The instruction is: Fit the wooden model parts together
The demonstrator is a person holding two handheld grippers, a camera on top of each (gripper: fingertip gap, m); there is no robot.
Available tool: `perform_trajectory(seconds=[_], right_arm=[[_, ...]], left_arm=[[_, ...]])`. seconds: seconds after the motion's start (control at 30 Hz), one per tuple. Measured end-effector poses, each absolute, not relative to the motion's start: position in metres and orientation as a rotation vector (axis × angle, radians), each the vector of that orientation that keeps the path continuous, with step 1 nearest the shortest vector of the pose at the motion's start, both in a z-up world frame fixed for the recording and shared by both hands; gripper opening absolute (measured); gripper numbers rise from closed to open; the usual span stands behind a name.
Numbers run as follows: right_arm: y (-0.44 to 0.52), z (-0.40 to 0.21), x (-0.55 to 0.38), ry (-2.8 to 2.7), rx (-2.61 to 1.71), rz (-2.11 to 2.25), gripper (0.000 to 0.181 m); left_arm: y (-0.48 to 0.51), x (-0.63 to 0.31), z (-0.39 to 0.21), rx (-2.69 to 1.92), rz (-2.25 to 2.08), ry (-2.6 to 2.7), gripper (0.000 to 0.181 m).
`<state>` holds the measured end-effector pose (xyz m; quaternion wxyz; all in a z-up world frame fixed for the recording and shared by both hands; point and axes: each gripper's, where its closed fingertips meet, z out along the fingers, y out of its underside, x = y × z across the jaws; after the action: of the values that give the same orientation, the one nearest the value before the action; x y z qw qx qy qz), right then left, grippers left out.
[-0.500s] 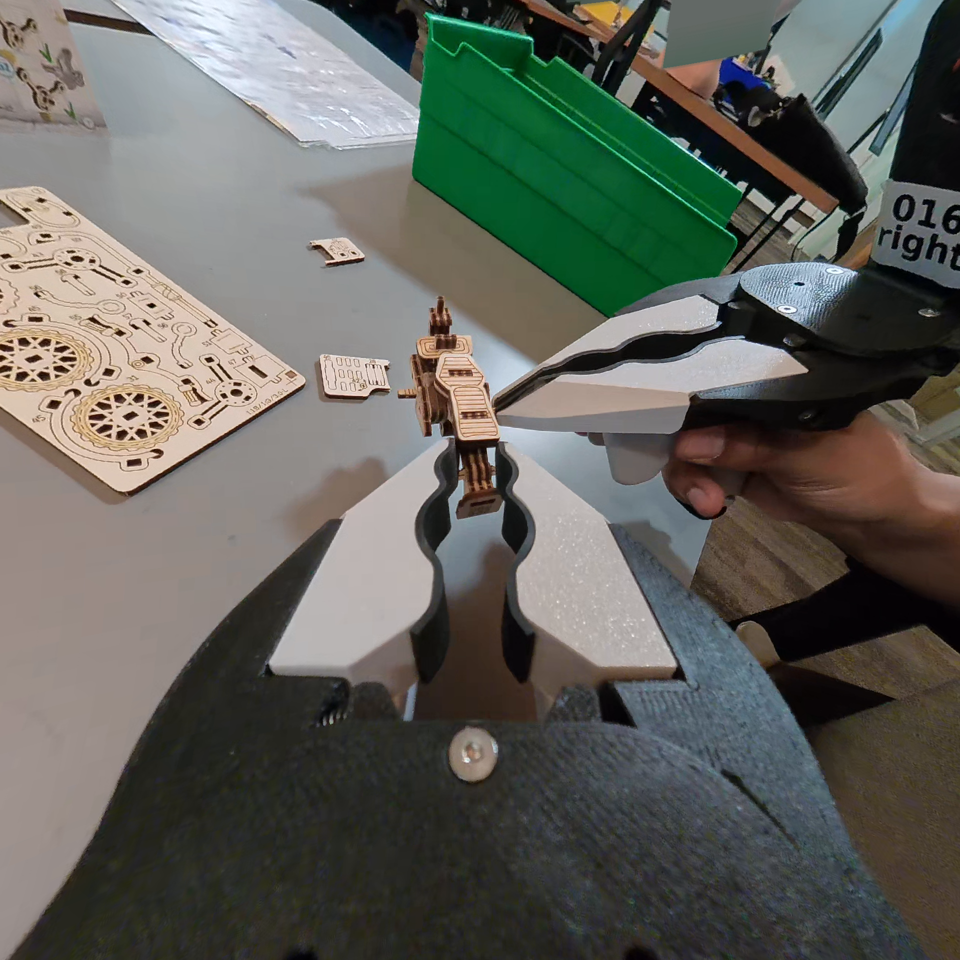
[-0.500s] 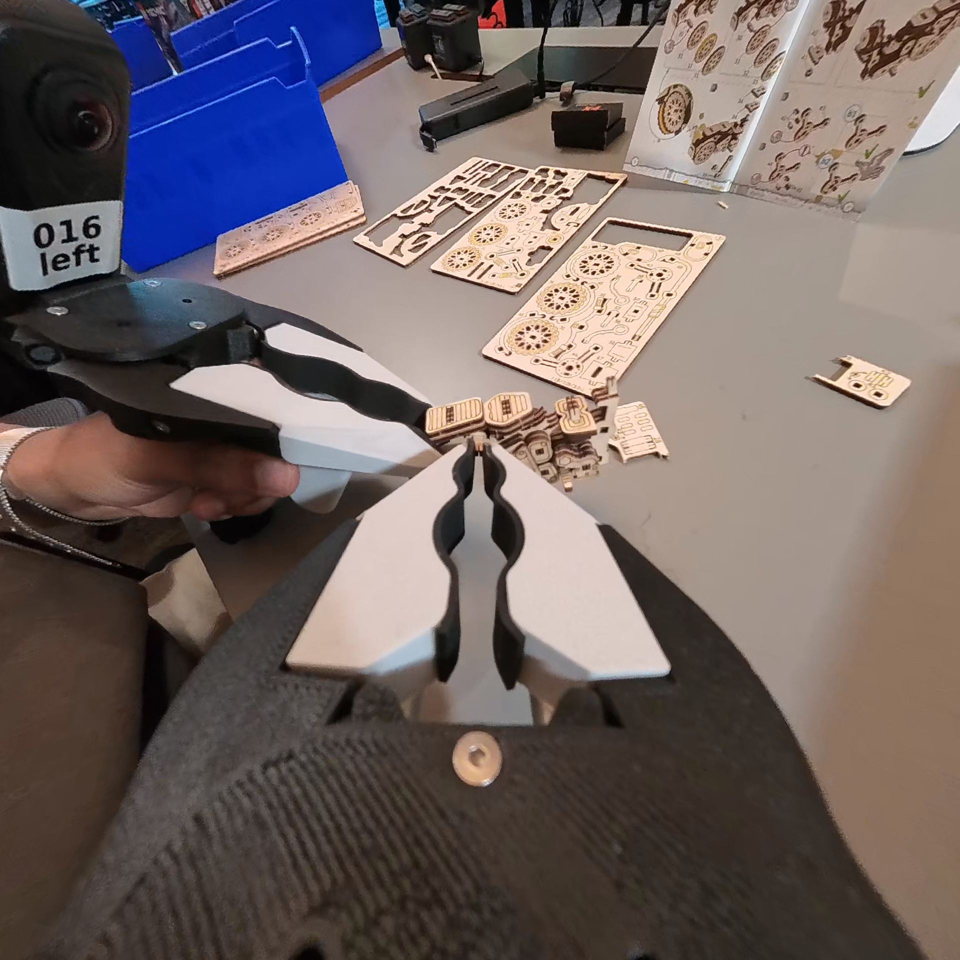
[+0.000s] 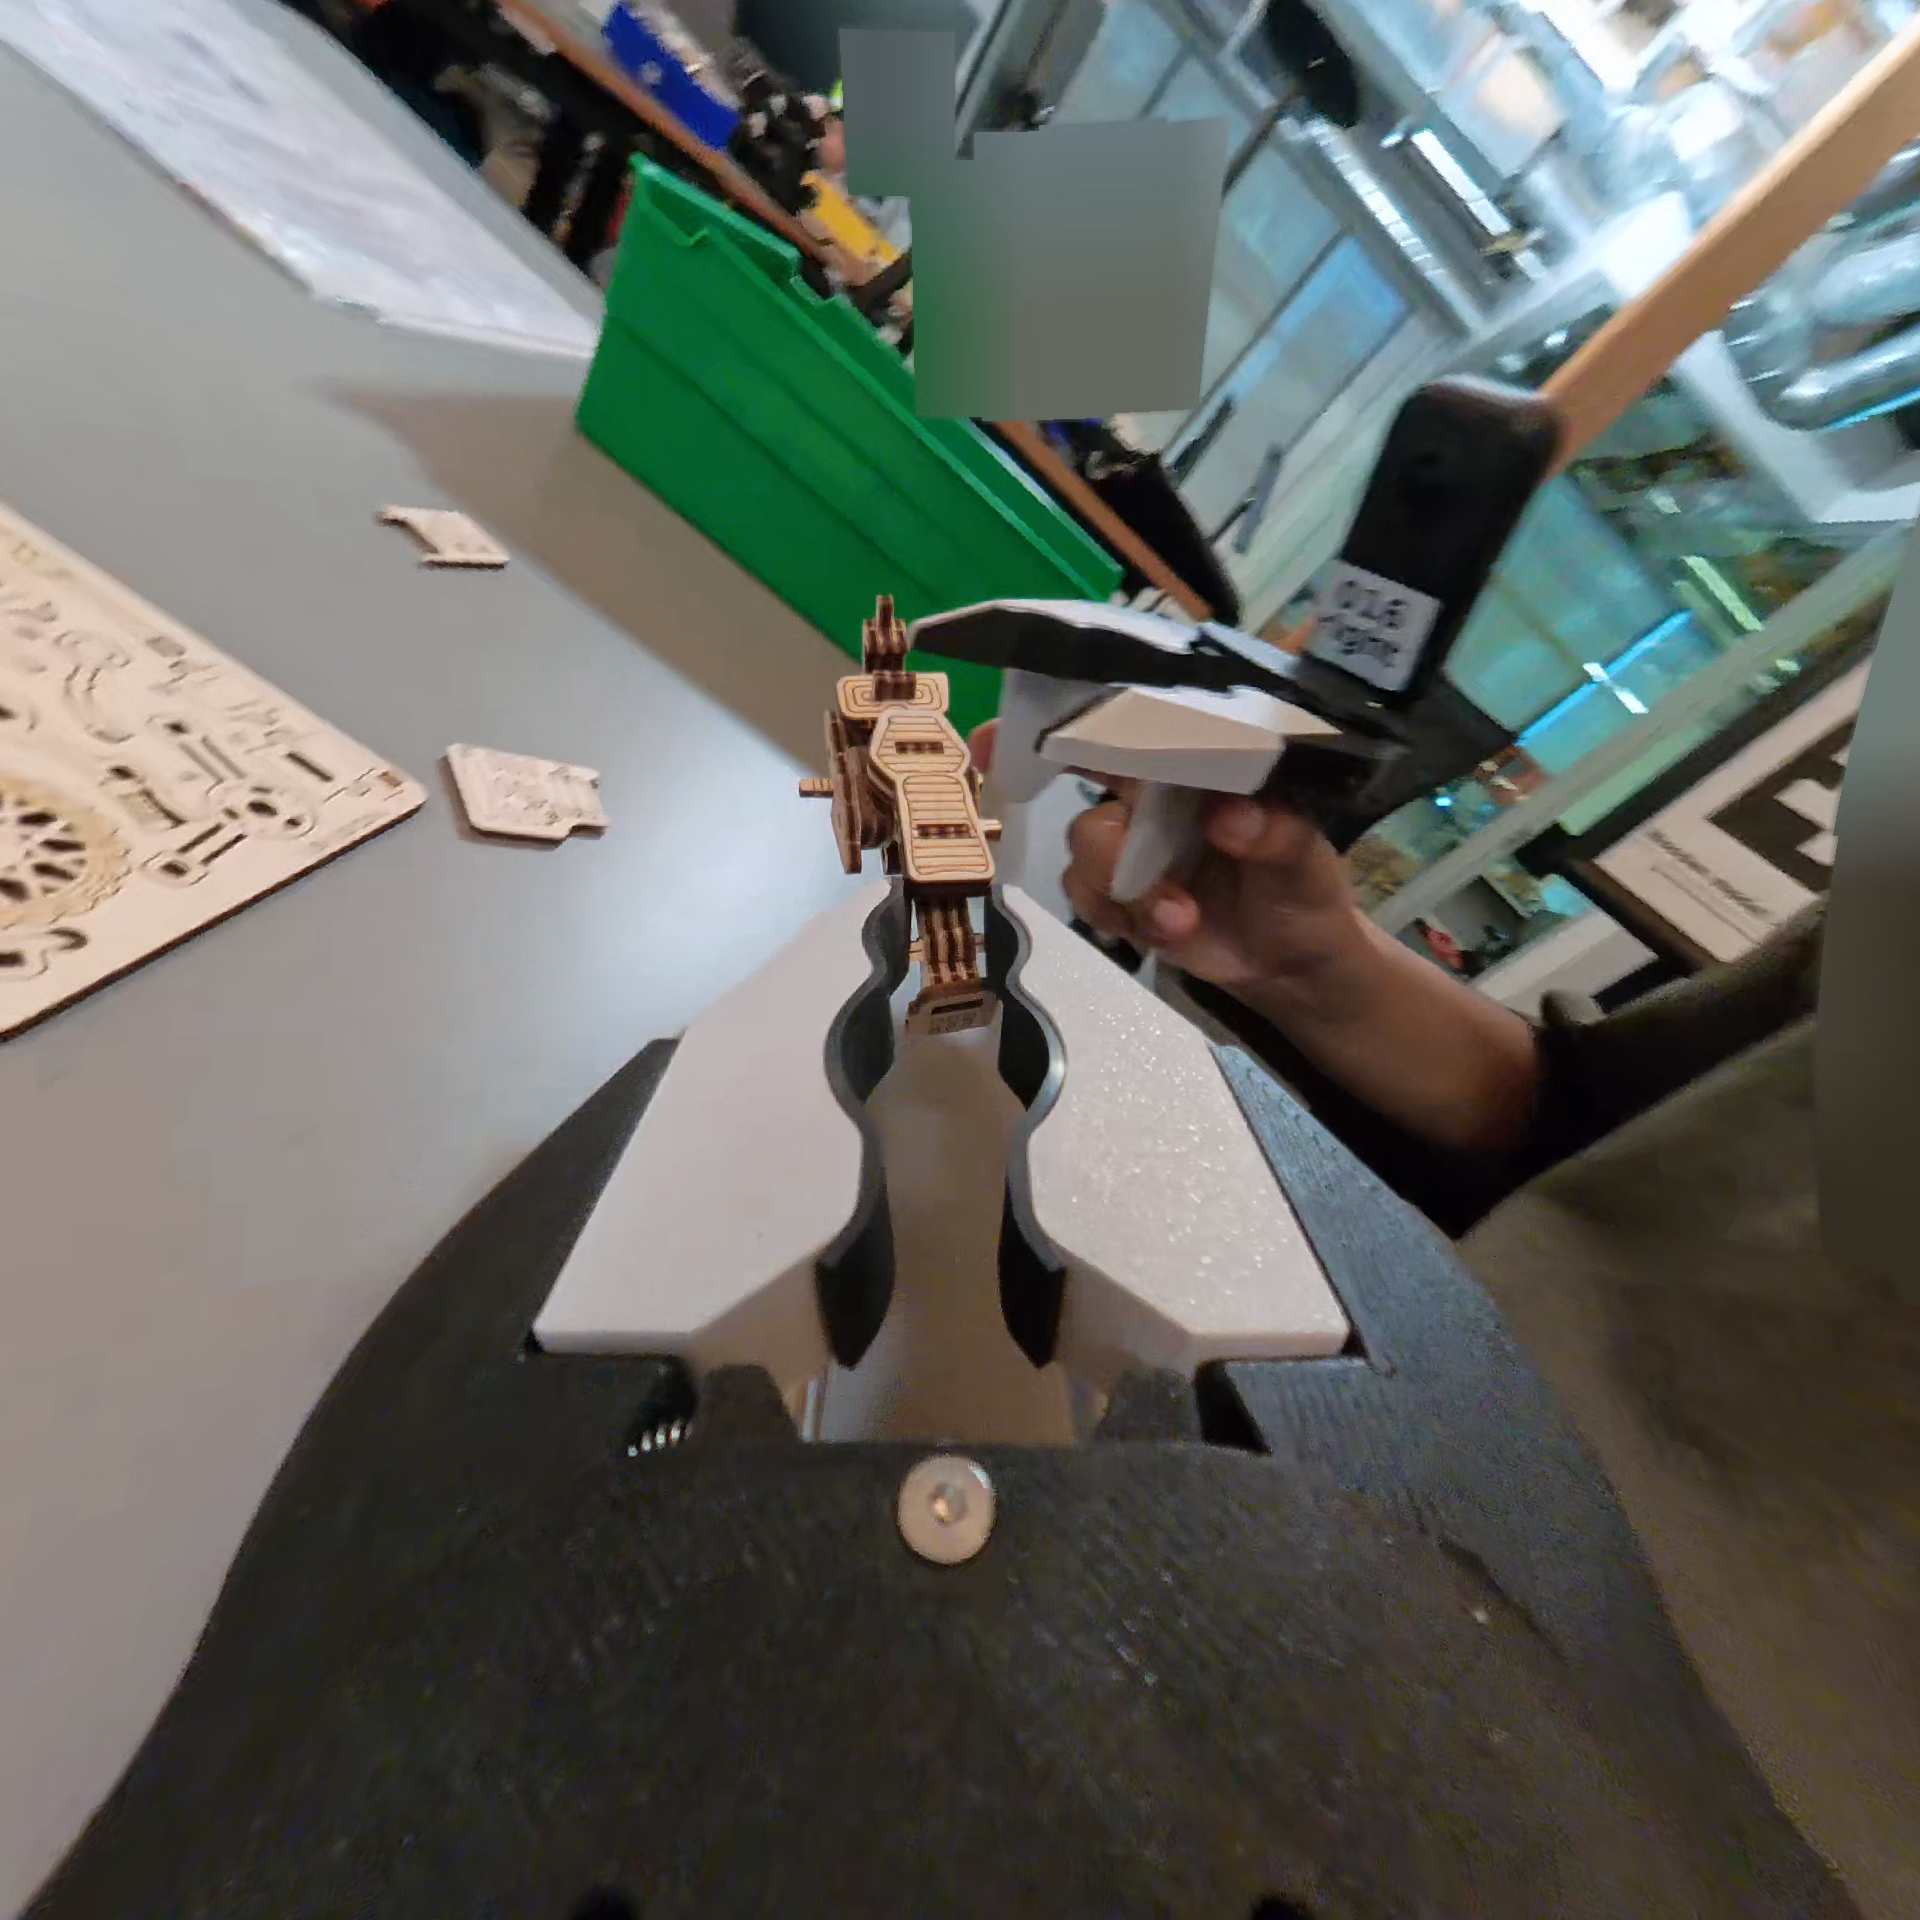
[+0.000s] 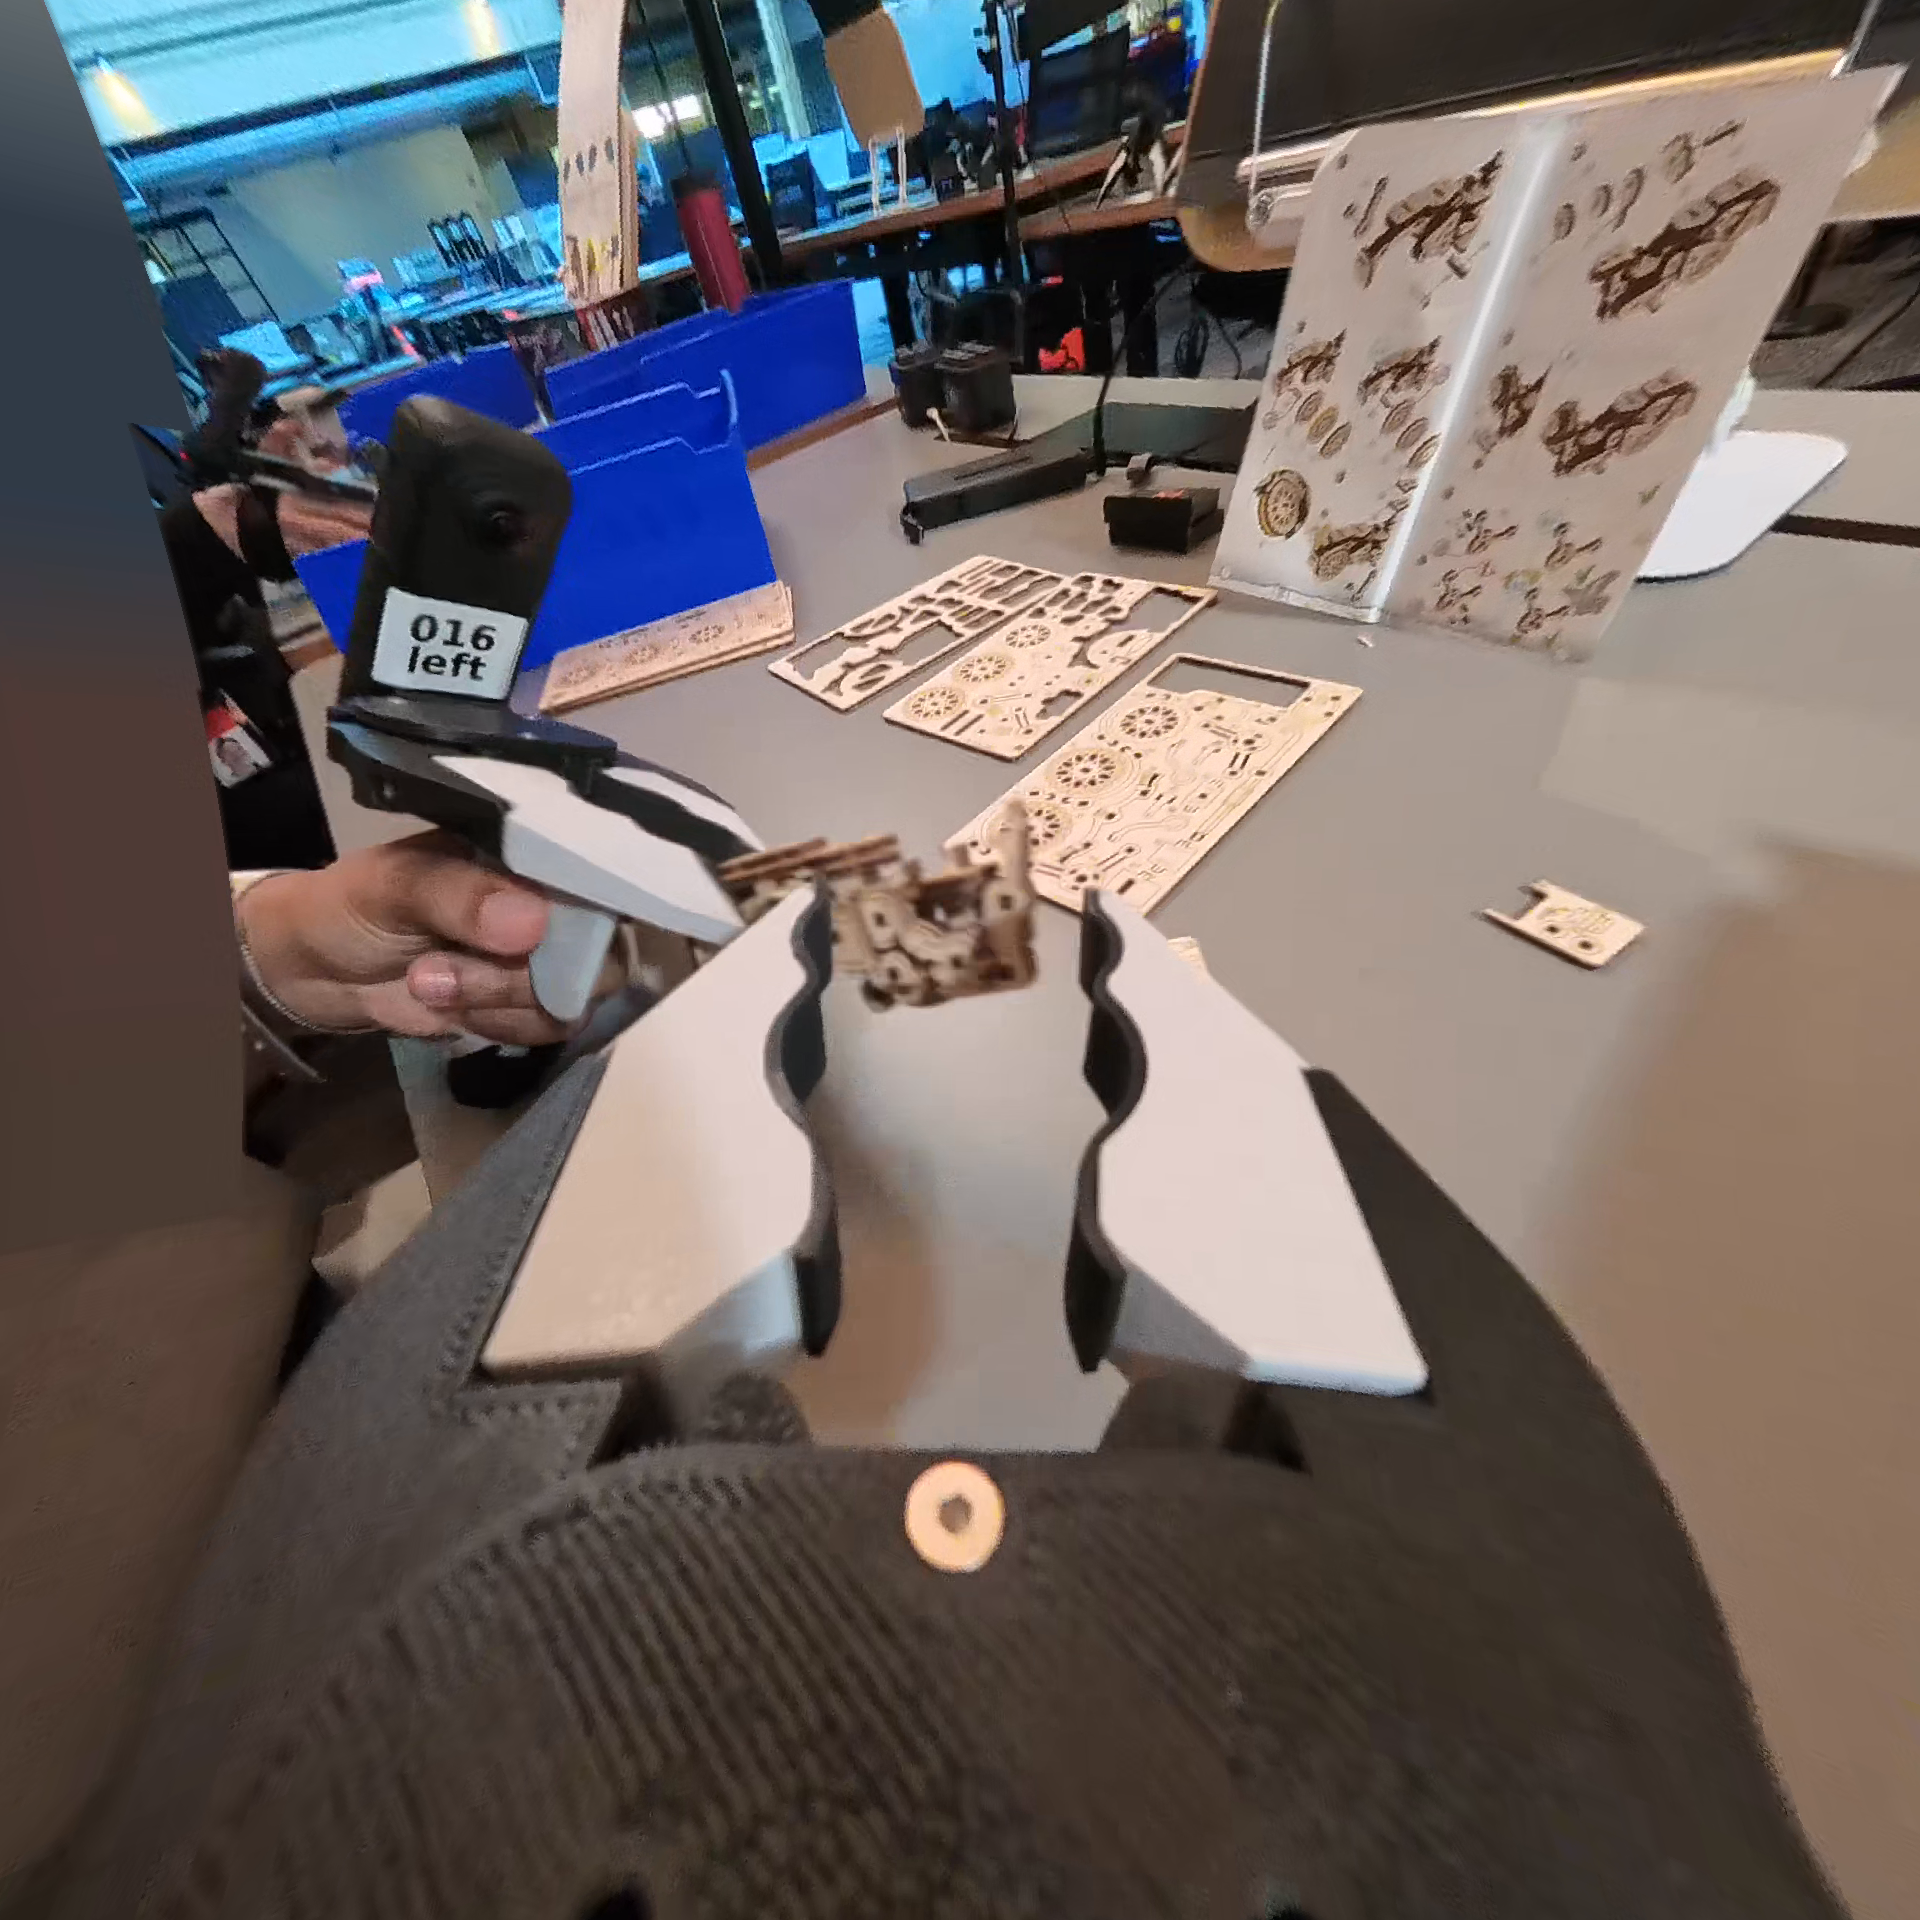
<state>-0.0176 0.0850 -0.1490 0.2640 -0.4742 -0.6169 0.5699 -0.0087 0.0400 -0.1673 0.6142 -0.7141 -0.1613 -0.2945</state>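
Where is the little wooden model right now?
The wooden model is up in the air above the grey table, pinched at its tail by the left gripper. The open right gripper is right beside it.

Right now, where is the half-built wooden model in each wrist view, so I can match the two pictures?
Left wrist view: the wooden model stands up at centre, its lower end pinched between the left gripper fingertips.
Right wrist view: the model is left of centre, lying sideways between the open fingers of the right gripper, held from the left.
Shared landmark: the parts sheet with wheel cut-outs on the grey table.
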Motion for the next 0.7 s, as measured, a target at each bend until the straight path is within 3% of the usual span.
perform_trajectory(seconds=[0.3, 0.7], right_arm=[[0.079, -0.131, -0.007, -1.594, -1.374, 2.143, 0.034], [0.068, -0.123, 0.003, -1.577, -1.4, 2.421, 0.017]], left_arm=[[0.02, -0.001, -0.139, -1.479, -0.952, -0.245, 0.01], [0.017, 0.009, -0.135, -1.449, -1.072, -0.207, 0.01]])
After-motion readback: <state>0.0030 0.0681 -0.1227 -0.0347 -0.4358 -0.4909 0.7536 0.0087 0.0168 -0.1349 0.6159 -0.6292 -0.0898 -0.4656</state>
